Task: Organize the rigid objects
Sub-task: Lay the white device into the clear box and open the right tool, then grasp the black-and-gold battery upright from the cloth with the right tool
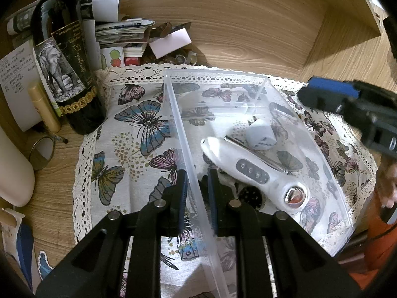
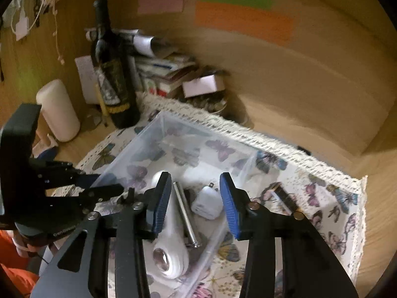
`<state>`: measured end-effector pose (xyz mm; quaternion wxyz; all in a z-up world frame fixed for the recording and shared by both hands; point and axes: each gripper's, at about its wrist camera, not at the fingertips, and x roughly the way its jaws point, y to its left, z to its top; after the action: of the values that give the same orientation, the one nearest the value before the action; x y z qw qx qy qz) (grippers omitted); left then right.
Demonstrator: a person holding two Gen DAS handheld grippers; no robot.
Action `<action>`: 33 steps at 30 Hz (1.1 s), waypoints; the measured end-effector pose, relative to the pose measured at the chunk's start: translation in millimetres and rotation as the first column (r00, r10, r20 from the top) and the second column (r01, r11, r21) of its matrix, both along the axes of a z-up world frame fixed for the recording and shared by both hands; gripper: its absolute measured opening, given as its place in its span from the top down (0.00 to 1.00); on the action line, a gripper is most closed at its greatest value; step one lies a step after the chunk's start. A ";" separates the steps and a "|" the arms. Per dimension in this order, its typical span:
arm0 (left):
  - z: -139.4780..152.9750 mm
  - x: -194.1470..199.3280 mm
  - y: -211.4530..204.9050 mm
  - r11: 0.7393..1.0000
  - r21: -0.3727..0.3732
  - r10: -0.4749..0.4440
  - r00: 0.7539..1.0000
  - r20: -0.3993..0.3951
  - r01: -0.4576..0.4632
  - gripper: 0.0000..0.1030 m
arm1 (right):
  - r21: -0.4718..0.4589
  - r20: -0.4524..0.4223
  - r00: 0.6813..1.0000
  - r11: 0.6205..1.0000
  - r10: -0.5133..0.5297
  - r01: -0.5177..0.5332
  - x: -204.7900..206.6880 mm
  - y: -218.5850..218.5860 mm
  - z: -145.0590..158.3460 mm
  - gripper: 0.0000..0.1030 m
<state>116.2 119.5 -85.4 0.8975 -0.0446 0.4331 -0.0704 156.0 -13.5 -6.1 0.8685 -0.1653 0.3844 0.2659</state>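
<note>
A: What is shown in the left wrist view?

B: The left tool (image 1: 197, 188) is seen closed on the near side wall of the clear plastic bin (image 1: 173, 114), one finger outside the wall and one inside. The bin is probably being steadied so that it does not slide on the butterfly cloth (image 1: 129, 134). Inside the bin, a white handheld device (image 1: 248, 171) is laid lengthwise, a metal rod (image 1: 258, 154) is rested against it, and a white charger plug (image 1: 260, 134) is placed just beyond them. A small dark round item is glimpsed under the device, but it cannot be identified. The right tool (image 1: 347, 104) is seen above the far side of the bin. A wine bottle (image 1: 64, 69) is stood outside the bin, on the table (image 1: 248, 37), beside the cloth's edge.

A: And in the right wrist view?

B: The right tool (image 2: 196, 203) is held open and empty above the bin (image 2: 139, 144), with the rod (image 2: 184, 213) and the plug (image 2: 207, 202) framed between its fingers. The device (image 2: 171, 248) is seen under the left finger. The left tool (image 2: 99, 186) is seen at the bin's wall. A dark flat item (image 2: 285, 198) is left outside the bin on the cloth (image 2: 335, 198); it is judged to be a likely candidate for sorting into the bin.
</note>
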 end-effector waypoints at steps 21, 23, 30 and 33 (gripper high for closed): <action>-1.2 0.1 1.9 1.000 -0.007 0.000 1.000 -0.002 0.000 0.85 | -0.094 -0.098 0.937 0.940 -0.336 0.327 95.2 -93.4 -46.8 0.40; -1.2 -0.1 1.9 1.000 -0.007 0.000 1.000 -0.001 0.000 0.85 | -0.120 -0.129 0.929 0.935 -0.348 0.334 105.1 -96.3 -61.2 0.40; -1.3 0.0 2.7 1.000 -0.009 0.001 1.000 -0.003 -0.001 0.85 | -0.194 -0.200 0.905 0.921 -0.376 0.339 125.2 -99.2 -99.4 0.43; -1.3 0.1 3.0 1.000 -0.009 0.001 1.000 -0.003 -0.001 0.85 | -0.152 -0.226 0.905 0.931 -0.360 0.332 123.9 -102.0 -99.3 0.60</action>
<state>116.3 122.5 -86.7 0.8967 -0.0490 0.4339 -0.0718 279.9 -115.5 -105.5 0.8359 -0.1070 0.5281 0.1045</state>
